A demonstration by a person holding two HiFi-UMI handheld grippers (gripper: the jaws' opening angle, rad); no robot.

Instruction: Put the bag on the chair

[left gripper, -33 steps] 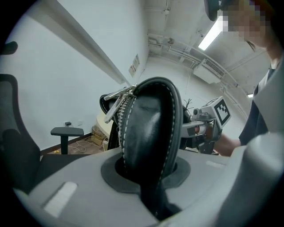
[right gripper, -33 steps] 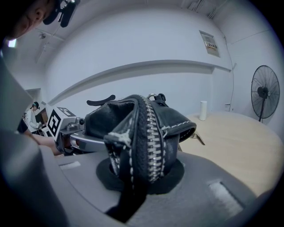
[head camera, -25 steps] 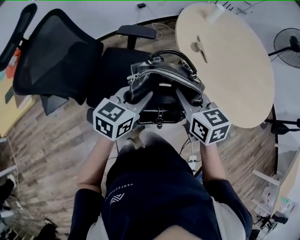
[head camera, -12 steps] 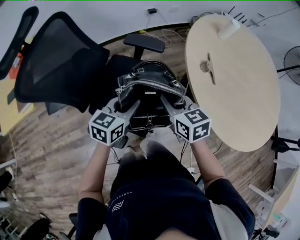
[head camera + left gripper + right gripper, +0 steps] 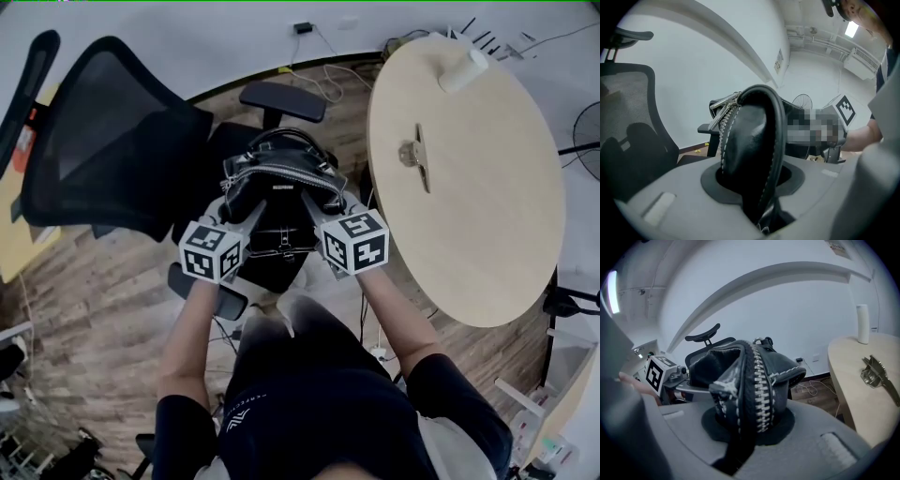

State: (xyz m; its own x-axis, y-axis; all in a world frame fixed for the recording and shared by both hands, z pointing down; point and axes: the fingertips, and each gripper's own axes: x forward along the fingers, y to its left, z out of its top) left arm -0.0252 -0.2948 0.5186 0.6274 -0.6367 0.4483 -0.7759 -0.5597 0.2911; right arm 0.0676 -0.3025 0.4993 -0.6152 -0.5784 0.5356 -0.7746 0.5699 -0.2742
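Where the bag is: black leather bag (image 5: 281, 178) over the seat of the black mesh chair (image 5: 112, 141), between its far and near armrests. It looks set down on the seat's right side, but the contact itself is hidden.
Left tongs: left tongs (image 5: 248, 211) are opening. The bag's left end is still between the jaws, though the pads look to be coming off it.
Right tongs: right tongs (image 5: 314, 208) are clamped on the bag's right end, with the zipper seam pinched between the pads.
Bench: round wooden bench (image 5: 487, 206) stands to the right, just beside the chair, not involved.
Risk 1: with one side freed and the other held, the soft bag could sag or twist left. A pull from the right tongs would cause it.
Risk 2: the bag seems close to the seat's right edge. If it's let go off-centre it may tip off toward the bench.
Risk 3: a handle or strap could snag on a jaw as it withdraws and drag the bag along.
Risk 4: the chair probably rolls, so a nudge from the arms could shift it.
Change from a second ago: the bag and both tongs are farther in over the seat, closer to the far armrest. The left jaws were tight on the bag then and are wider now. The right grip is unchanged.
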